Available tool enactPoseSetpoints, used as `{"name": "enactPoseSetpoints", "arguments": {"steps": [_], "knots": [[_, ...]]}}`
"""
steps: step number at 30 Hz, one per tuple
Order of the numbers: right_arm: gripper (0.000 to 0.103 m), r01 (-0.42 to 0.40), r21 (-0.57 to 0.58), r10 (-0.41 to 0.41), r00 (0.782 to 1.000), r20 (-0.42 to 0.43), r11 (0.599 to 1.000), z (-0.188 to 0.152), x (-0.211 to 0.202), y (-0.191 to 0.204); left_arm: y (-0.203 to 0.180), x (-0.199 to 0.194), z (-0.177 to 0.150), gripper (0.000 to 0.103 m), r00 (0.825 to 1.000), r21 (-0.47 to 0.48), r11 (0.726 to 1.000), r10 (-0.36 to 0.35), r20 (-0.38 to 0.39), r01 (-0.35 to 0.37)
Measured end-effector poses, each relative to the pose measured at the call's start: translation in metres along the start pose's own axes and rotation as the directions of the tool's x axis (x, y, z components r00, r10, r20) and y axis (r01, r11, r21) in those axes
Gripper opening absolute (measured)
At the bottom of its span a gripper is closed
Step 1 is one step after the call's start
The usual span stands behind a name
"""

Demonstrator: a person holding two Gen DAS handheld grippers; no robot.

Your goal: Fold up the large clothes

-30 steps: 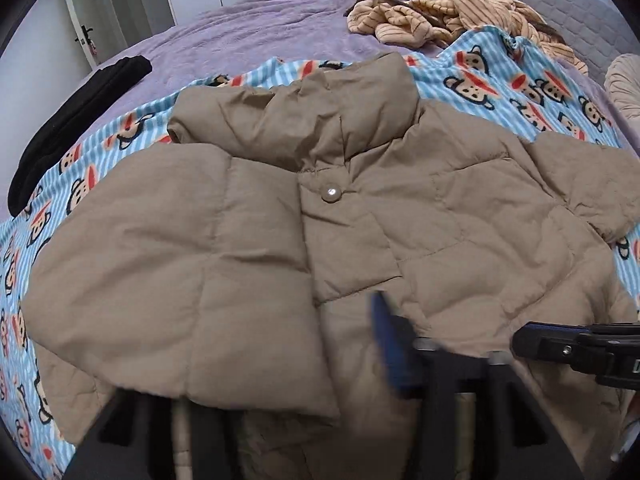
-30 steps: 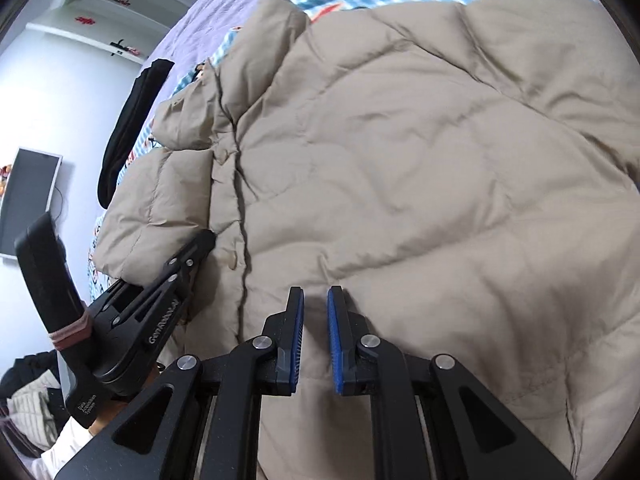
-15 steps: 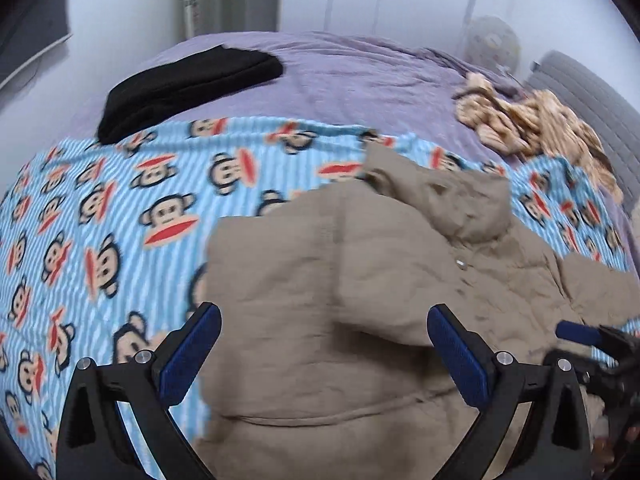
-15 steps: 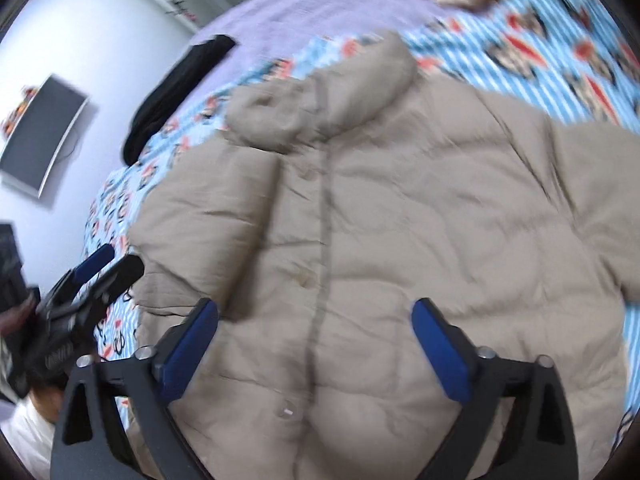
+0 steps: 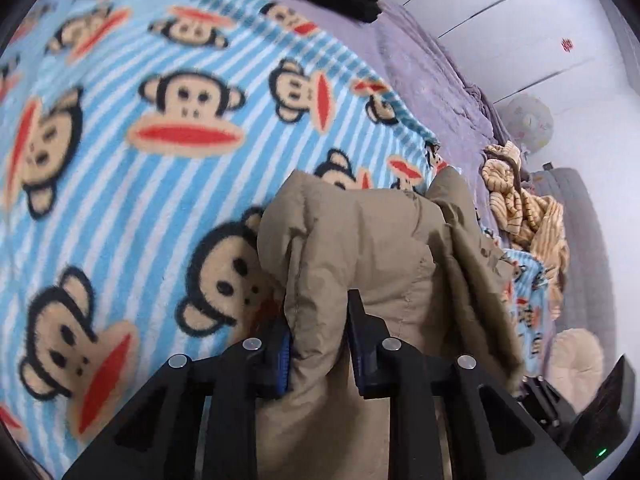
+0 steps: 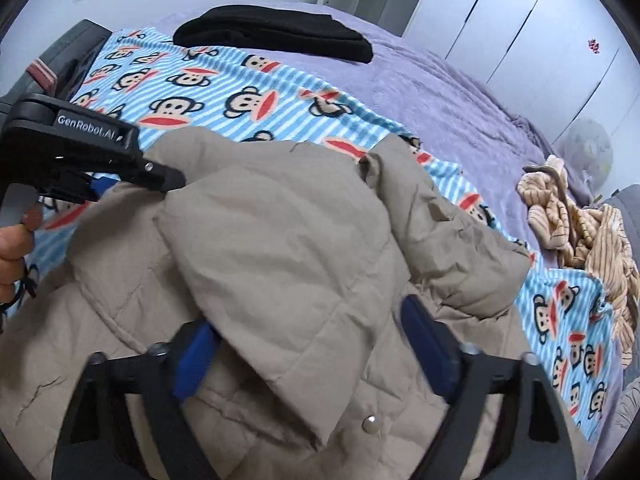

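Observation:
A tan puffer jacket (image 6: 280, 240) lies on a blue striped monkey blanket (image 6: 192, 80) on the bed. In the left wrist view my left gripper (image 5: 320, 344) is closing, its pads pinching a raised fold at the jacket's (image 5: 360, 248) edge. That same left gripper (image 6: 160, 176) shows at the far left of the right wrist view, held by a hand (image 6: 12, 248). My right gripper (image 6: 310, 346) is closing around a thick fold of the jacket front, just above a snap button (image 6: 369, 424). Both blue pads (image 6: 424, 340) meet the fabric.
A black garment (image 6: 276, 36) lies at the far side on the purple bedspread (image 6: 440, 92). A tan striped garment (image 6: 580, 232) is heaped to the right by a grey headboard (image 5: 580, 208). White wardrobe doors (image 6: 500, 8) stand behind the bed.
Both grippers stood wide open over the jacket half a second ago. Now each has come down and closed on a fold, and both views have rolled and swung left.

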State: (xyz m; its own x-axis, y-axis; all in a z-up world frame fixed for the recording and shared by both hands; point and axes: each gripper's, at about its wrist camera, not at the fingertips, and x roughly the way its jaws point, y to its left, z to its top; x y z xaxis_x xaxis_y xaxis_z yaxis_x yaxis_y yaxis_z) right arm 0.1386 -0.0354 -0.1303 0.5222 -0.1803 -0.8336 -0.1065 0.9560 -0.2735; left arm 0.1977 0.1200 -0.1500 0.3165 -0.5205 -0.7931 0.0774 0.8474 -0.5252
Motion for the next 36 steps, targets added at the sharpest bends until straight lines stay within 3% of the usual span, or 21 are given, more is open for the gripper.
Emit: {"name": "enactPoseSetpoints", "arguments": {"steps": [1, 3, 5, 8, 11, 14, 16, 17, 19, 23, 24, 26, 28, 30, 34, 36], "knots": [[0.006, 0.0, 0.04, -0.001, 1.0, 0.006, 0.999, -0.001, -0.001, -0.01, -0.014, -0.005, -0.002, 0.017, 0.997, 0.08, 0.995, 0.06, 0.038, -0.063], [0.005, -0.024, 0.181, 0.018, 0.999, 0.036, 0.983, -0.004, -0.01, -0.035, -0.034, -0.01, -0.003, 0.017, 0.985, 0.193, 0.968, 0.146, 0.093, -0.162], [0.005, -0.063, 0.349, 0.044, 0.997, 0.062, 0.935, -0.019, -0.017, -0.069, -0.042, -0.008, -0.004, 0.017, 0.974, 0.255, 0.942, 0.196, 0.112, -0.219], [0.006, -0.145, 0.62, 0.138, 0.989, 0.06, 0.771, -0.065, -0.009, -0.122, -0.042, 0.008, -0.007, 0.017, 0.962, 0.297, 0.916, 0.25, 0.11, -0.271], [0.006, -0.185, 0.815, 0.274, 0.961, 0.034, 0.549, -0.119, 0.022, -0.15, -0.041, 0.016, -0.016, 0.018, 0.937, 0.331, 0.877, 0.32, 0.137, -0.348], [0.006, -0.222, 0.898, 0.369, 0.927, 0.072, 0.381, -0.157, 0.042, -0.155, -0.05, 0.012, -0.022, 0.018, 0.893, 0.368, 0.813, 0.406, 0.196, -0.451], [0.007, -0.241, 0.916, 0.395, 0.913, 0.102, 0.321, -0.167, 0.04, -0.159, -0.055, 0.0, -0.02, 0.018, 0.856, 0.382, 0.767, 0.452, 0.249, -0.516], [0.011, -0.233, 0.918, 0.394, 0.914, 0.094, 0.321, -0.168, 0.037, -0.161, -0.056, -0.007, -0.017, 0.018, 0.843, 0.386, 0.75, 0.467, 0.267, -0.538], [0.024, -0.198, 0.921, 0.376, 0.925, 0.061, 0.336, -0.172, 0.025, -0.169, -0.051, -0.024, -0.008, 0.018, 0.843, 0.353, 0.767, 0.465, 0.27, -0.536], [0.029, -0.105, 0.915, 0.264, 0.965, -0.002, 0.39, -0.185, -0.008, -0.191, -0.037, -0.044, 0.007, 0.018, 0.919, 0.282, 0.878, 0.342, 0.195, -0.386], [0.029, -0.098, 0.907, 0.231, 0.973, 0.001, 0.409, -0.184, -0.016, -0.196, -0.038, -0.042, 0.007, 0.018, 0.934, 0.286, 0.892, 0.313, 0.173, -0.351], [0.029, -0.131, 0.876, 0.212, 0.977, 0.033, 0.464, -0.176, -0.024, -0.204, -0.046, -0.027, 0.002, 0.018, 0.948, 0.322, 0.892, 0.292, 0.125, -0.317], [0.028, -0.158, 0.815, 0.22, 0.975, 0.038, 0.558, -0.155, -0.019, -0.205, -0.052, -0.005, -0.007, 0.018, 0.934, 0.334, 0.873, 0.339, 0.108, -0.356], [0.028, -0.195, 0.756, 0.255, 0.966, 0.038, 0.625, -0.137, -0.004, -0.201, -0.051, 0.015, -0.018, 0.018, 0.915, 0.322, 0.857, 0.388, 0.107, -0.401], [0.025, -0.149, 0.72, 0.288, 0.955, -0.073, 0.678, -0.138, 0.037, -0.182, -0.041, 0.035, -0.032, 0.019, 0.913, 0.334, 0.851, 0.392, 0.109, -0.405], [0.025, -0.157, 0.726, 0.294, 0.954, -0.065, 0.67, -0.151, 0.045, -0.177, -0.043, 0.036, -0.032, 0.019, 0.905, 0.366, 0.83, 0.412, 0.106, -0.421]]}}
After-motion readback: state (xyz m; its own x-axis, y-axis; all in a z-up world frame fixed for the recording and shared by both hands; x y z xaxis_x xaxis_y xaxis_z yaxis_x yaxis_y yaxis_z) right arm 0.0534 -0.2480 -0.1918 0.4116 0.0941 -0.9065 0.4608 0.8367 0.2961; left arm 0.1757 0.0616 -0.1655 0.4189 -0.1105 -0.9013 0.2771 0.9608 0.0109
